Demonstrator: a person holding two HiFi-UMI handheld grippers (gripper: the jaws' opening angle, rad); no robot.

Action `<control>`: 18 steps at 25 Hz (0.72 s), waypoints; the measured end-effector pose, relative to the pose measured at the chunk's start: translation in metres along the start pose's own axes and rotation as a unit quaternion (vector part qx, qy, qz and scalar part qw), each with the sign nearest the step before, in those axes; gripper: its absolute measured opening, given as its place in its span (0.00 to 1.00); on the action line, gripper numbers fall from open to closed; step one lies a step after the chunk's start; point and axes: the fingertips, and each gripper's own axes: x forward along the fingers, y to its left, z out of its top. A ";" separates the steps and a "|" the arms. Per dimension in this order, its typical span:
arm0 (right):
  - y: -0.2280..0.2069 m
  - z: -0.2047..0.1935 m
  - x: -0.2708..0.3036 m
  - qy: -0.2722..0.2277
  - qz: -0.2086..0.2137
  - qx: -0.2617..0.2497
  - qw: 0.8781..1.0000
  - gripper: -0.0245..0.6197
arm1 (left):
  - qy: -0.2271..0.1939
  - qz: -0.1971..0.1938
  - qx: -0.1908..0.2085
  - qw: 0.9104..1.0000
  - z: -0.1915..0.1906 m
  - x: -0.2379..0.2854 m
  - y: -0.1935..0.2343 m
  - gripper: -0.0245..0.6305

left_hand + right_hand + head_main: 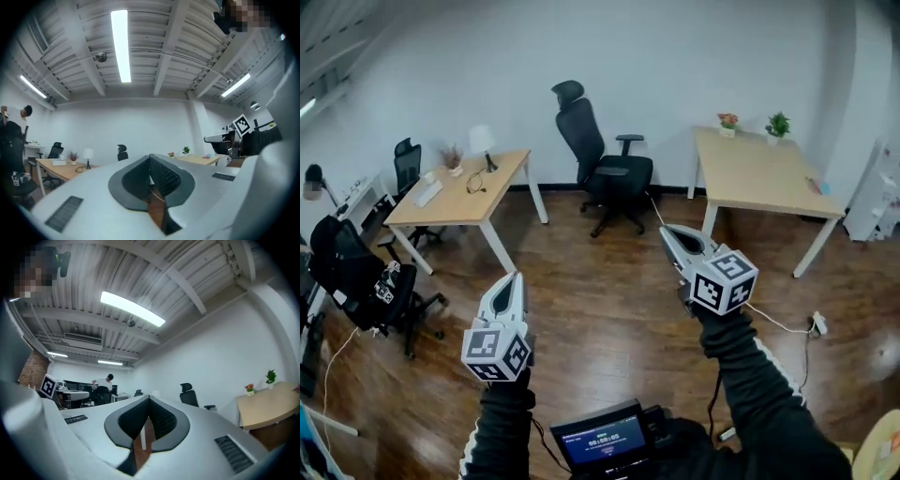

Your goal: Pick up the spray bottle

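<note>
No spray bottle shows in any view. In the head view both grippers are held up over the wooden floor (609,309), pointing away from me. My left gripper (515,278) is at lower left with its marker cube toward me; its jaws meet at the tips with nothing between them. My right gripper (667,232) is higher and further right, also shut and empty. In the left gripper view the left gripper (150,157) points level across the room, its dark pads (164,176) touching. The right gripper view shows the right gripper (149,399) closed the same way.
A light wood desk (469,192) with a lamp stands at far left, another desk (759,169) with two small plants at far right. A black office chair (605,169) sits between them, another chair (366,281) at left. A small screen (605,436) is at my waist. A cable with a plug block (816,325) lies on the floor.
</note>
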 end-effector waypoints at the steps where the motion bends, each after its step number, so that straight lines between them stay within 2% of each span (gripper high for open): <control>1: -0.059 0.005 -0.006 0.001 -0.013 -0.002 1.000 0.05 | -0.006 -0.014 -0.003 1.000 0.001 0.057 -0.034 0.04; 5: -0.290 0.017 -0.053 0.009 -0.052 -0.011 0.999 0.05 | -0.013 -0.079 -0.003 0.997 0.001 0.275 -0.196 0.04; 9: -0.485 0.027 -0.078 0.012 -0.101 -0.008 0.995 0.05 | -0.007 -0.146 -0.007 0.989 -0.002 0.463 -0.324 0.04; 14: -0.678 0.020 -0.078 0.011 -0.169 -0.007 0.985 0.05 | 0.009 -0.225 -0.015 0.974 -0.029 0.661 -0.421 0.04; 18: -0.824 0.027 -0.075 0.016 -0.234 -0.013 0.972 0.05 | 0.003 -0.287 -0.027 0.958 -0.031 0.819 -0.489 0.04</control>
